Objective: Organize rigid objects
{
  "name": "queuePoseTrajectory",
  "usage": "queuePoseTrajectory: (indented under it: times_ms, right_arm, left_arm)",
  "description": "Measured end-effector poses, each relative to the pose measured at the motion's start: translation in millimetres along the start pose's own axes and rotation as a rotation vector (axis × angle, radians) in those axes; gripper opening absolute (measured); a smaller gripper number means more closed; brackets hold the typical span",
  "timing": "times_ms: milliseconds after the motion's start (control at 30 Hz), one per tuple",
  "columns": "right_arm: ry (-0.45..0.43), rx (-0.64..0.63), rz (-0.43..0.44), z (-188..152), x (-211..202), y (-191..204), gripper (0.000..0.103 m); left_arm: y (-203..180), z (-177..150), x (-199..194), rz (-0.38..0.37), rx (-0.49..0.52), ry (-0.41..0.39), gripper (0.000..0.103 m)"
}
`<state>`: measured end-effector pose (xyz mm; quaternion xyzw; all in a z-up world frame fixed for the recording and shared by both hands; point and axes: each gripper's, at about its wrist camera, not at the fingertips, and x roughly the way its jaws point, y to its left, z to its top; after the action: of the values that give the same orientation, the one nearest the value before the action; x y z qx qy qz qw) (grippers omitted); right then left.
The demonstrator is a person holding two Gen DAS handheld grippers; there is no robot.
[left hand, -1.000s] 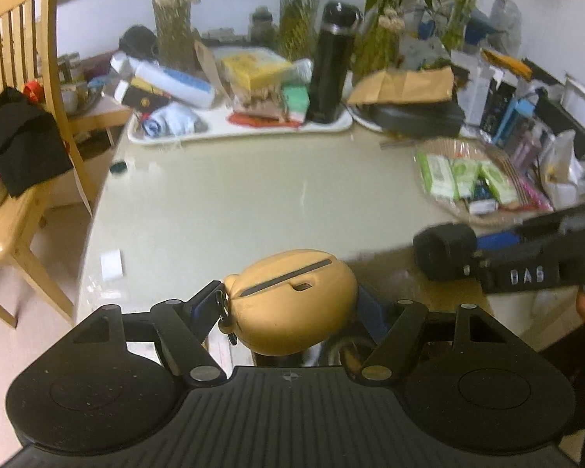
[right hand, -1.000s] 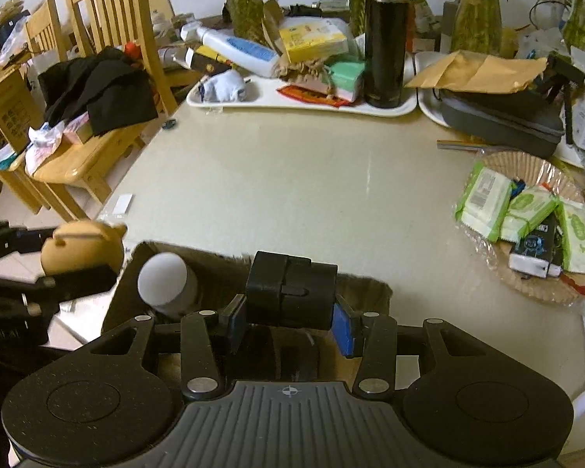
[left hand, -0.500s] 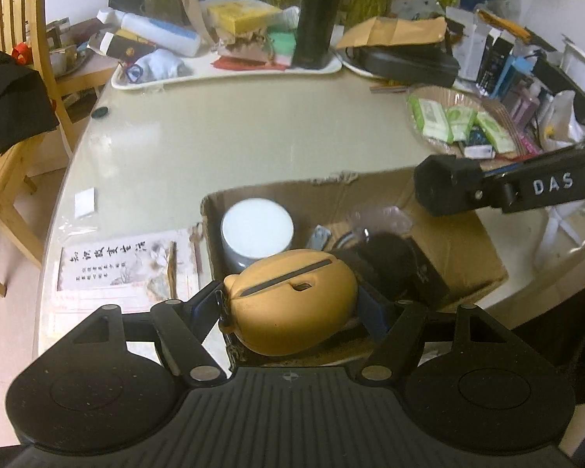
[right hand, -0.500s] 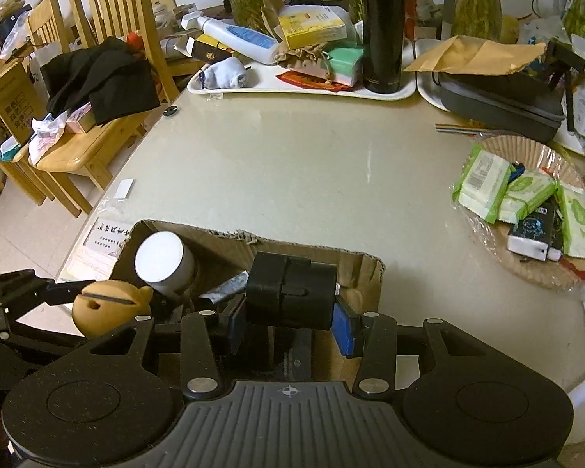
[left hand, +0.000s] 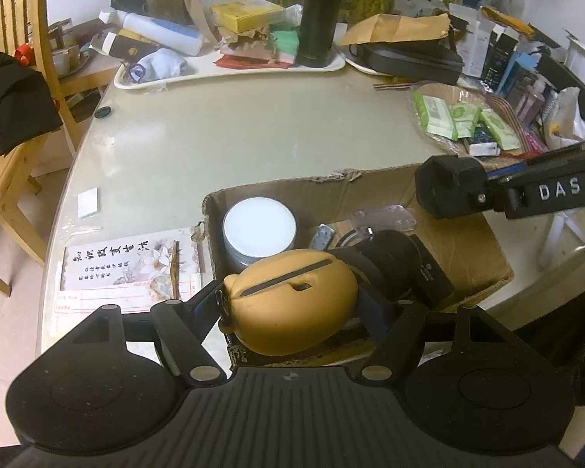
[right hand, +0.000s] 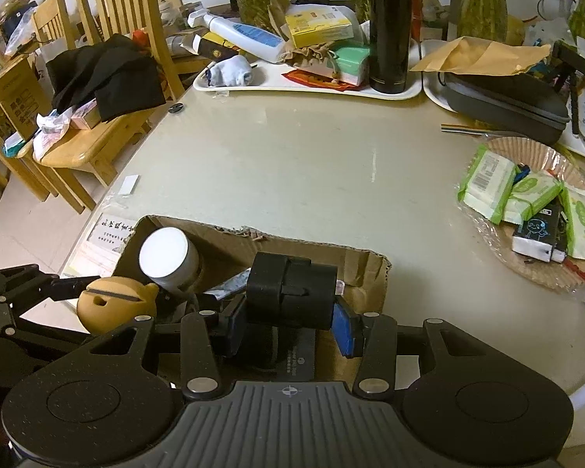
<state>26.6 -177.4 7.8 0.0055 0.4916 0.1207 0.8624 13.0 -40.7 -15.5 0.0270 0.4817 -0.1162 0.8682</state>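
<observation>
My left gripper (left hand: 292, 304) is shut on a tan rounded case (left hand: 290, 306) with a dark slot and holds it over the near left corner of an open cardboard box (left hand: 464, 249); the case also shows in the right wrist view (right hand: 111, 304). My right gripper (right hand: 288, 323) is shut on a black plastic block (right hand: 290, 296) above the box's (right hand: 366, 273) right half; the block also shows in the left wrist view (left hand: 450, 191). Inside the box are a white-lidded round tin (left hand: 259, 230), a black device (left hand: 405, 269) and small items.
The box sits at the near edge of a pale round table (right hand: 312, 156). A white tray (right hand: 277, 82) with a black flask (right hand: 388, 27) stands at the back. A wicker plate of green packets (right hand: 526, 195) is at the right. Wooden chairs (right hand: 109, 78) stand left.
Both grippers have come down and tilted toward the cardboard box, each still holding its object. The box interior has come into view below the tan case.
</observation>
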Motion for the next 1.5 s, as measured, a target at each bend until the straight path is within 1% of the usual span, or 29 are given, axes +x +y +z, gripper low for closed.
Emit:
queuePoseTrajectory:
  times_ms: [167,200,233,300,567,633,667,700,767,933,1200,1267,1300,1333,1367,1400,1433,1467,1500]
  right_arm:
    - [0.002,-0.003,-0.001,-1,1,1,0.048]
    - [0.001,-0.001,-0.002,-1,1,2,0.048]
    - [-0.001,0.001,-0.002,0,1,2,0.048]
    - [-0.008,0.002,-0.001,1,1,2,0.048]
    - [-0.057,0.002,0.004,9,-1,7,0.049]
    - [-0.056,-0.018,-0.02,10,1,12,0.077]
    - [-0.058,-0.031,-0.042,10,2,14,0.1]
    - [-0.07,-0.043,-0.064,9,1,16,0.103]
    - [-0.072,-0.067,-0.079,9,0,19,0.103]
    - [-0.05,-0.051,-0.1,5,3,13,0.103]
    - [-0.037,-0.042,-0.138,-5,2,13,0.103]
    - [-0.035,-0.044,-0.147,-9,2,14,0.103]
    - [-0.034,-0.046,-0.153,-11,1,15,0.103]
    - [-0.036,-0.049,-0.159,-14,0,15,0.103]
    - [-0.04,-0.051,-0.16,-17,-1,16,0.103]
    - [-0.042,-0.047,-0.163,-21,-2,14,0.103]
    - [-0.033,-0.038,-0.173,-24,-3,12,0.103]
    - [-0.023,-0.032,-0.182,-27,-4,11,0.103]
    - [-0.024,-0.037,-0.18,-32,-8,8,0.103]
  left_arm:
    - [1,2,0,0.003,-0.006,-0.019,0.074]
    - [1,2,-3,0.001,-0.006,-0.04,0.076]
    - [2,2,-5,-0.002,-0.006,-0.054,0.082]
    - [3,3,-9,-0.008,-0.014,-0.077,0.086]
    - [8,2,-10,-0.017,-0.031,-0.081,0.086]
    - [9,2,-11,-0.021,-0.037,-0.085,0.086]
    - [9,2,-11,-0.022,-0.038,-0.087,0.086]
    - [9,2,-12,-0.023,-0.039,-0.089,0.086]
    - [9,2,-13,-0.024,-0.04,-0.095,0.086]
    - [10,3,-15,-0.02,-0.046,-0.108,0.086]
    - [13,-1,-23,0.008,-0.082,-0.13,0.087]
    - [13,-3,-25,0.016,-0.091,-0.144,0.093]
    - [15,-10,-26,0.014,-0.11,-0.184,0.103]
    - [19,-21,-24,0.014,-0.138,-0.227,0.103]
    - [24,-32,-19,0.02,-0.168,-0.243,0.103]
    - [31,-52,-10,0.026,-0.223,-0.232,0.103]
    - [34,-61,1,0.047,-0.282,-0.111,0.103]
    - [36,-56,-5,-0.002,-0.336,-0.088,0.103]
    - [32,-47,-21,-0.034,-0.293,-0.152,0.103]
